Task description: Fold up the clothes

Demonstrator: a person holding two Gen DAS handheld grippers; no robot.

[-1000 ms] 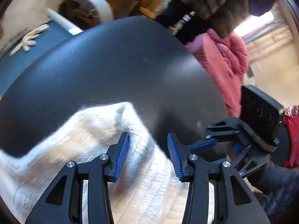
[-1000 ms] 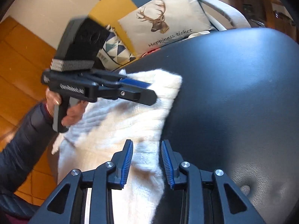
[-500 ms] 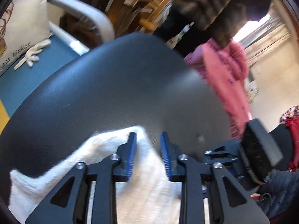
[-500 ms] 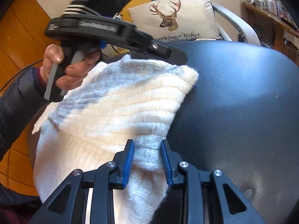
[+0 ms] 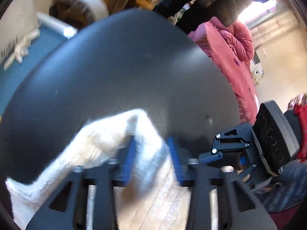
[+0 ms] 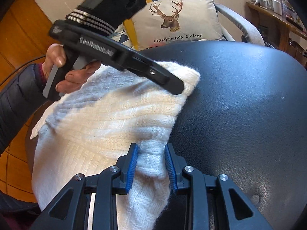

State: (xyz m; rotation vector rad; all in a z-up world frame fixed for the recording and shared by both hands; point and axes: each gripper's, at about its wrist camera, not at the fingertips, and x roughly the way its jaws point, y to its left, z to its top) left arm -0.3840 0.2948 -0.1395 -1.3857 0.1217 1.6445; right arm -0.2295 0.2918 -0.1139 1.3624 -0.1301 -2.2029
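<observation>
A white knit garment (image 6: 107,126) lies bunched on the left part of a round black leather seat (image 6: 239,105). My right gripper (image 6: 151,147) is shut on a fold at the garment's near edge, and the knit fills the gap between its blue pads. My left gripper (image 5: 151,141) has the far corner of the garment (image 5: 99,143) between its pads; its jaws are closing and they pinch a raised ridge of the knit. In the right wrist view a hand (image 6: 76,74) holds the left gripper (image 6: 178,88) over that corner. At the right of the left wrist view is the right gripper (image 5: 209,154).
Most of the black seat (image 5: 115,67) is bare beyond the garment. A deer-print pillow (image 6: 178,19) and a grey armrest (image 6: 239,23) stand behind it. A pink coat (image 5: 232,57) hangs at its far side. Wooden floor (image 6: 17,38) lies to the left.
The left jaws have narrowed from wide apart to a pinch on the garment's corner, which now stands up between them. The right gripper has kept its hold on the near fold.
</observation>
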